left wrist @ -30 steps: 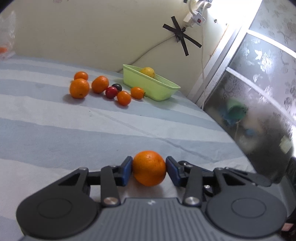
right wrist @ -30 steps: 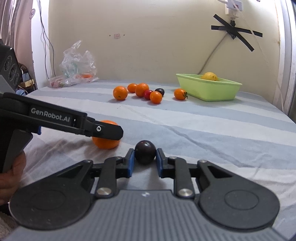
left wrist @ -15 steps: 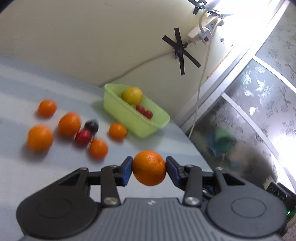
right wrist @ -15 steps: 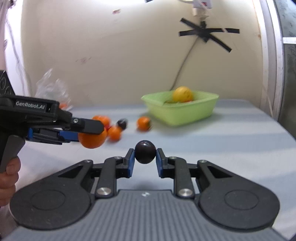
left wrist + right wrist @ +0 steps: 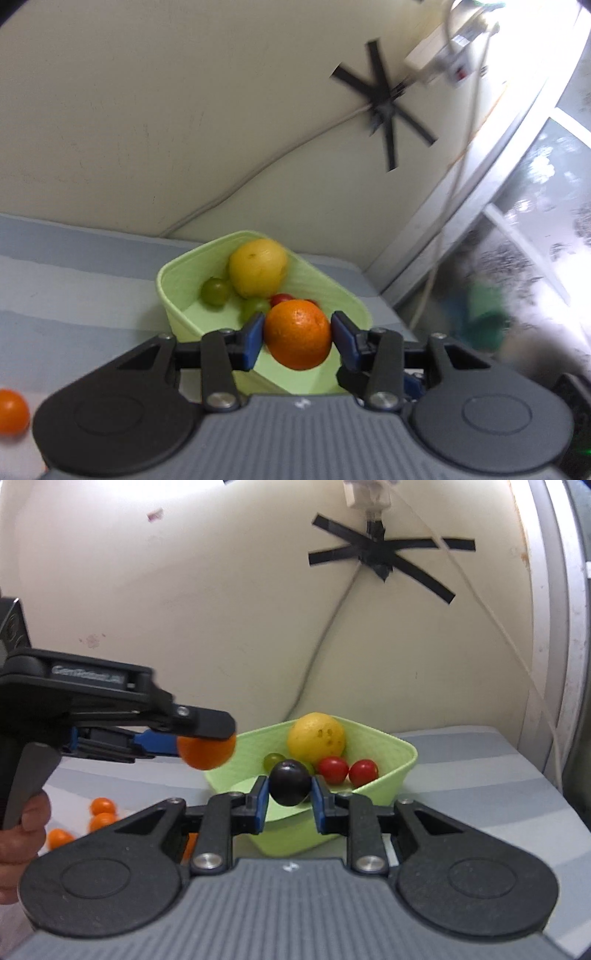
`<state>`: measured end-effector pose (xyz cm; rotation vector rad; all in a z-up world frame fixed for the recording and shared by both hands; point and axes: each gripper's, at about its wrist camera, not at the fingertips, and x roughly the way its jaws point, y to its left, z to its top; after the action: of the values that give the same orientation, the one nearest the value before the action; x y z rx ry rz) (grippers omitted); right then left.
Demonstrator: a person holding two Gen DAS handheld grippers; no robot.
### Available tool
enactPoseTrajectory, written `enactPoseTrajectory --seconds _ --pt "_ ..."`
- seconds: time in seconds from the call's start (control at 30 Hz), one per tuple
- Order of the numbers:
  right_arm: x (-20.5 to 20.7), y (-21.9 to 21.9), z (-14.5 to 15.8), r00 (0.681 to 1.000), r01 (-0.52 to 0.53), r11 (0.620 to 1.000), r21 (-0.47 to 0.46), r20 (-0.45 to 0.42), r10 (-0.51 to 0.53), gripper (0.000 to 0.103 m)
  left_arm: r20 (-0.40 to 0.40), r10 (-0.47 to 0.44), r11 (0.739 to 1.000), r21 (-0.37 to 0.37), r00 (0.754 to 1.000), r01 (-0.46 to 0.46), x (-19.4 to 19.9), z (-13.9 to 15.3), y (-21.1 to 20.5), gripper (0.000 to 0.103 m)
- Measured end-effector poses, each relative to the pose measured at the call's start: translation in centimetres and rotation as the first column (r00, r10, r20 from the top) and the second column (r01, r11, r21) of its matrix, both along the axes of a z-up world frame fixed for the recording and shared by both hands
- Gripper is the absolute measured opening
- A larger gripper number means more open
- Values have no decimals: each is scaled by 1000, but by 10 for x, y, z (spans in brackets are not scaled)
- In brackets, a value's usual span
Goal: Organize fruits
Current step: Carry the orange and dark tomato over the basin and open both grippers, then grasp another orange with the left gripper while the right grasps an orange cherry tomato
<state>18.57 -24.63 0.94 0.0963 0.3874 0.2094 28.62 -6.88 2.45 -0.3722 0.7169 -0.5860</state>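
The left gripper (image 5: 297, 339) is closed on an orange (image 5: 297, 334), its blue pads pressed against the fruit's two sides, and carries it in the air directly before the near end of the light green tub (image 5: 177, 291). The right gripper (image 5: 288, 794) is clamped narrowly on a dark plum (image 5: 290, 782), likewise held aloft just in front of the tub's near rim. The tub sits on a blue-and-white striped cloth (image 5: 74, 280), close to the cream wall (image 5: 147, 110). Inside it lie a large yellow fruit (image 5: 316, 738), two red cherry tomatoes (image 5: 349, 770) and green grapes (image 5: 215, 291). Several small oranges (image 5: 99, 814) rest loose on the cloth to the left, well apart from the tub. In the right wrist view, a hand (image 5: 22, 834) grips the left tool's handle. Black tape (image 5: 384, 559) fixes a cable to the wall above the tub.
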Motion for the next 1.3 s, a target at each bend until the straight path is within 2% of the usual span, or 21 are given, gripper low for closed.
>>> enactPoseTrajectory --seconds 0.13,0.23,0.4,0.53,0.63,0.8,0.93,1.03,1.13,1.2,1.27,1.3 --pt "11 2 -4 1000 -4 1000 -28 2 4 28 -35 -3 1000 25 999 4 13 -17 -12 39" --pt "13 5 -6 1000 -4 999 -51 10 5 29 -23 -5 999 47 1000 7 13 -17 -17 40" --pt "8 8 -6 1000 0 998 -58 26 1 30 -13 -14 1000 19 1000 15 4 -7 -6 43" --pt "-8 9 1 999 1 999 -52 47 2 32 35 9 1000 -24 999 -8 -27 15 37 43" --pt "-33 9 4 998 -21 999 -24 61 23 32 80 80 996 -39 994 -77 -61 26 83 43" --pt "-68 24 -12 995 -98 995 10 -6 98 32 65 214 976 -46 975 -211 -116 12 153 43" --pt "-83 45 -25 984 -162 986 37 -67 164 32 30 269 963 -36 963 -268 -143 -6 183 43" --pt "-83 64 -30 976 -199 980 10 -92 199 32 18 265 964 -32 964 -264 -148 -17 187 48" --pt "-70 80 -30 967 -229 973 -1 -114 228 32 39 235 972 3 971 -235 -145 -22 179 53" --pt "-57 89 -30 961 -245 969 -14 -134 241 33 69 222 974 29 973 -225 -143 -23 172 62" --pt "-50 97 -30 957 -259 966 -31 -142 252 38 90 223 971 67 971 -229 -138 -24 164 64" --pt "-44 102 -29 955 -267 963 -42 -143 258 46 95 217 971 83 972 -225 -134 -25 160 64"
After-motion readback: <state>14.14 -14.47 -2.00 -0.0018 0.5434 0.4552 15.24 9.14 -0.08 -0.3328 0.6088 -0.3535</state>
